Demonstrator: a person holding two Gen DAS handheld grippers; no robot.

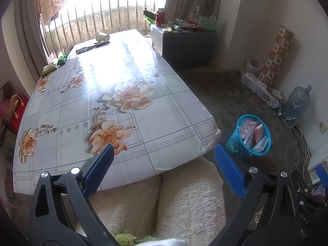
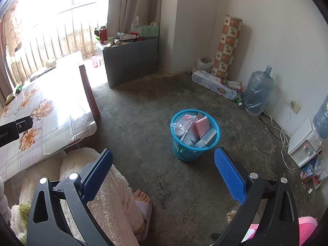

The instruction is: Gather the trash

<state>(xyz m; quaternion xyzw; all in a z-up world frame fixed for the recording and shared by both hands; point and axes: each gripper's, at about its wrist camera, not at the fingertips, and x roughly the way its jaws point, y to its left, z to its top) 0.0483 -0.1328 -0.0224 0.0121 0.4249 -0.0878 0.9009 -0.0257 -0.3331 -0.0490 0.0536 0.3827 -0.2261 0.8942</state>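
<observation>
A blue mesh trash basket stands on the concrete floor, holding boxes, a pink sponge and plastic wrap; it also shows in the left wrist view as the basket right of the table. My right gripper hangs open and empty above the floor, just short of the basket. My left gripper is open and empty over the near edge of the floral table. At the table's far end lie a tipped paper cup, a dark flat wrapper and green packets.
A person's legs in fluffy cream trousers and a slippered foot are below the grippers. A grey cabinet with clutter stands by the curtain. Water jugs, tissue packs and cables line the right wall.
</observation>
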